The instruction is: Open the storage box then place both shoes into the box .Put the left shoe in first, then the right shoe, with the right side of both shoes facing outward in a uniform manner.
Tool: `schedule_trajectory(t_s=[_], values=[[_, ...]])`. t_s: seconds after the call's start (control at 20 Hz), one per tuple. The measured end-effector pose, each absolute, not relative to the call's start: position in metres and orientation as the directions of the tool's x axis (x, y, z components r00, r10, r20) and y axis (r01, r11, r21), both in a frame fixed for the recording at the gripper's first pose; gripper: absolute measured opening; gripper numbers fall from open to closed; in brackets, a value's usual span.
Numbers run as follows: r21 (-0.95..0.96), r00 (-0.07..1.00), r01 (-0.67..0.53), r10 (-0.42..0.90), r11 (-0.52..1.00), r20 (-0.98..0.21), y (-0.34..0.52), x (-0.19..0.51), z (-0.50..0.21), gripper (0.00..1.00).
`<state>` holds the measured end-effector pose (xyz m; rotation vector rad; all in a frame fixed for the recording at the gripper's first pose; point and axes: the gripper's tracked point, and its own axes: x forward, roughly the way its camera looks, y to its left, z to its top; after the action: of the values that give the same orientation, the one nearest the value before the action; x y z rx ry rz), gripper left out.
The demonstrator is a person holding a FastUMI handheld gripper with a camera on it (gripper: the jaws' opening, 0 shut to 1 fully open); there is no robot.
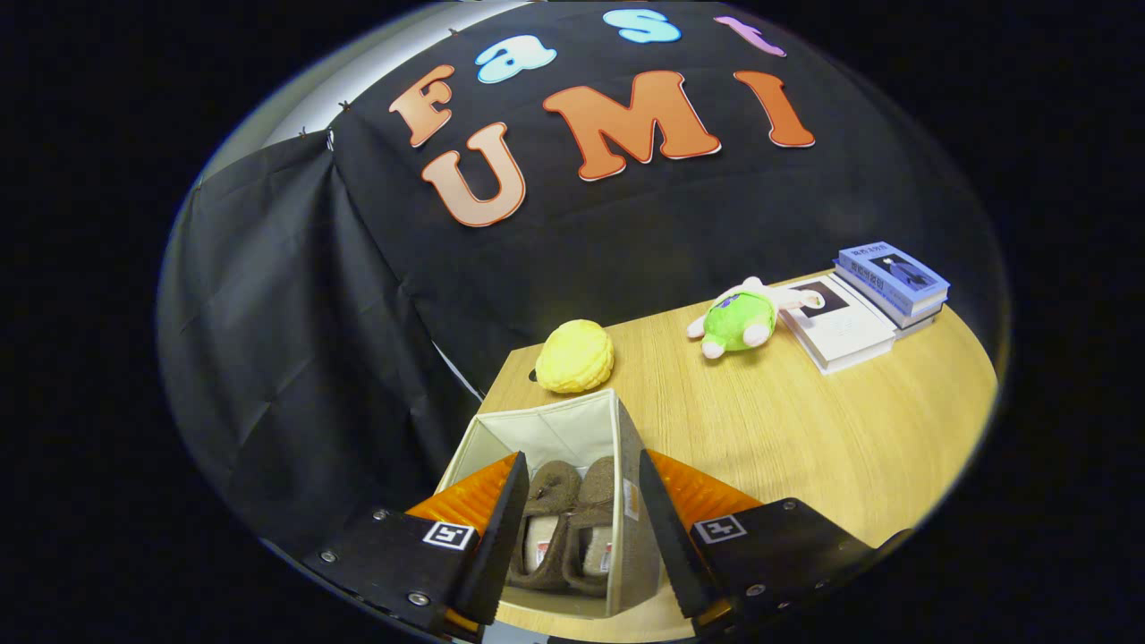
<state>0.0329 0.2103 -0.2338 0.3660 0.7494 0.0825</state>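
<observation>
In the gripper view, one tool (580, 528) is hovering above the near end of the desk (805, 429), its two fingers (501, 528) spread wide and pressing on nothing. Between the fingers, one storage box (555, 429) is standing open on the desk, a cream fabric cube with its top uncovered and its pale inner walls showing. Two shoes are sitting inside it side by side, both brown fuzzy slippers with their toes pointing away from the tool: the left-hand slipper (547, 501) is lying beside the box's left wall, and the right-hand slipper (597, 501) is lying against it, next to the box's right wall. Each is showing a pale insole near the heel. Which one is the left shoe and which the right cannot be told from here.

Beyond the box, one yellow bun-shaped soft toy (575, 356) is resting on the desk just behind the box's far wall. Farther to the right, one green and pink plush animal (742, 320) is lying on its side, its paw touching the nearest book. Three books are gathering at the desk's far right corner: one white book (841, 329) is lying flat on the desk, and two blue books (894, 279) are lying stacked one on the other beside it, overlapping its far edge.
</observation>
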Motion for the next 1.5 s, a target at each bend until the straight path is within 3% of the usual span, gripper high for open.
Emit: schedule_trajectory(t_s=[0.25,0.45,0.7,1.2,1.5], values=[[0.284,0.828,0.008,0.153,0.959,-0.539,0.172,0.034,-0.204,0.89],[0.219,0.913,-0.008,0.096,0.976,-0.396,0.131,0.035,-0.172,0.88],[0.269,0.969,-0.019,0.083,0.963,-0.231,0.084,0.015,-0.133,0.89],[0.001,0.988,0.141,-0.141,0.99,-0.063,-0.02,-0.028,-0.092,0.91],[-0.069,0.986,0.163,-0.162,0.984,0.023,-0.04,-0.039,-0.072,0.96]])
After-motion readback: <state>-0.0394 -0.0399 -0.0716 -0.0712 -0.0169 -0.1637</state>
